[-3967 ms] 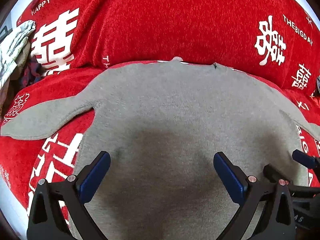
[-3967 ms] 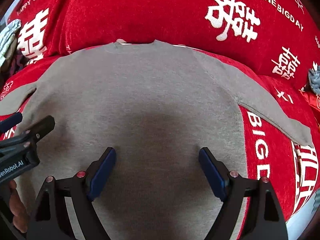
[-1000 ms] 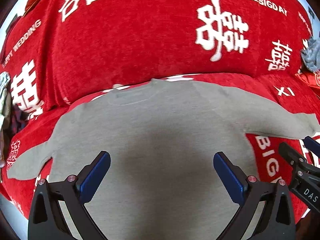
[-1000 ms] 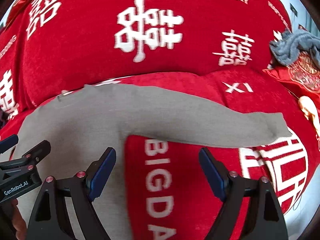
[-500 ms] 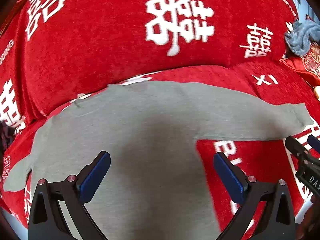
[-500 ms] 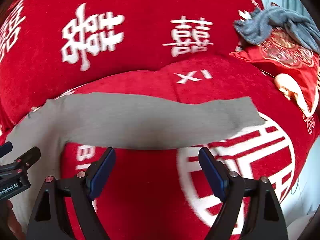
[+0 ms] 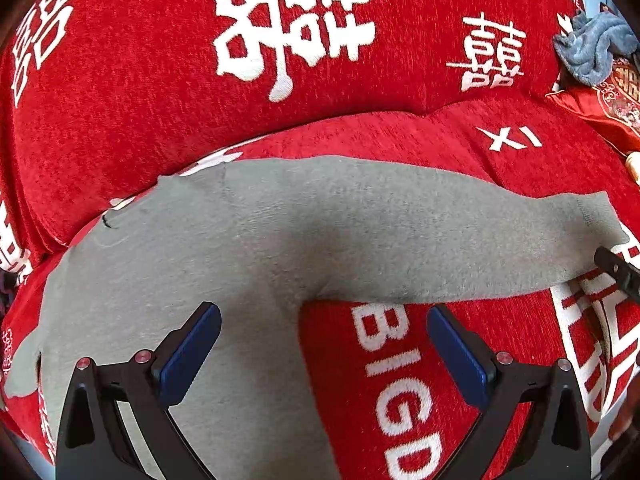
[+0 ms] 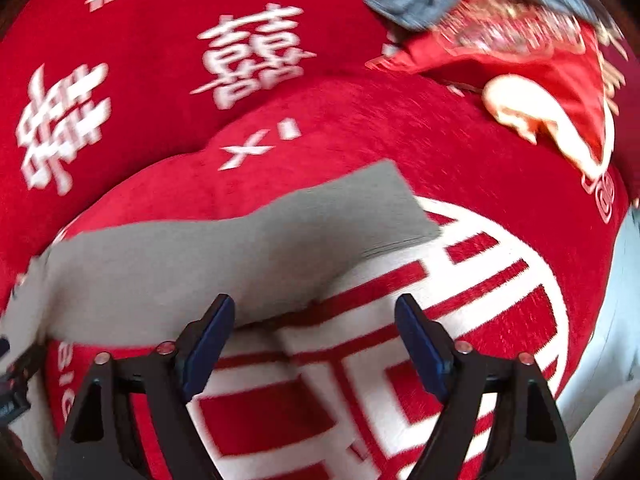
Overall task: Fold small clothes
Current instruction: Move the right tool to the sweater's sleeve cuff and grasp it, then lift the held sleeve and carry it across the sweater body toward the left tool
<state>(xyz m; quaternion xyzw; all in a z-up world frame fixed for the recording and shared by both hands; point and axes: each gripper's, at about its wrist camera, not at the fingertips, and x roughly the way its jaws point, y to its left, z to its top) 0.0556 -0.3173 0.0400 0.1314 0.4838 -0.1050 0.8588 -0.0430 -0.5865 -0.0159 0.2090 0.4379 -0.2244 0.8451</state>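
A small grey long-sleeved top (image 7: 248, 264) lies flat on a red sofa seat (image 7: 520, 152), its right sleeve (image 7: 460, 240) stretched out to the right. My left gripper (image 7: 322, 342) hangs open above the armpit, where body and sleeve meet, with nothing between its blue pads. In the right wrist view the sleeve (image 8: 240, 256) ends in a cuff (image 8: 400, 216). My right gripper (image 8: 314, 336) hovers over the sleeve's lower edge near the cuff; its jaws are closing, still wide, with nothing gripped. The right gripper's tip (image 7: 616, 268) shows at the cuff in the left wrist view.
The red sofa backrest (image 7: 160, 80) with white characters rises behind the top. A blue-grey cloth (image 7: 592, 48) and a red embroidered cushion (image 8: 520, 64) lie at the far right. The seat's right edge (image 8: 600, 340) drops off to a pale floor.
Both grippers have travelled right along the top: the left from over the body to the armpit, the right out along the sleeve to near the cuff. The right gripper's jaws have narrowed slightly.
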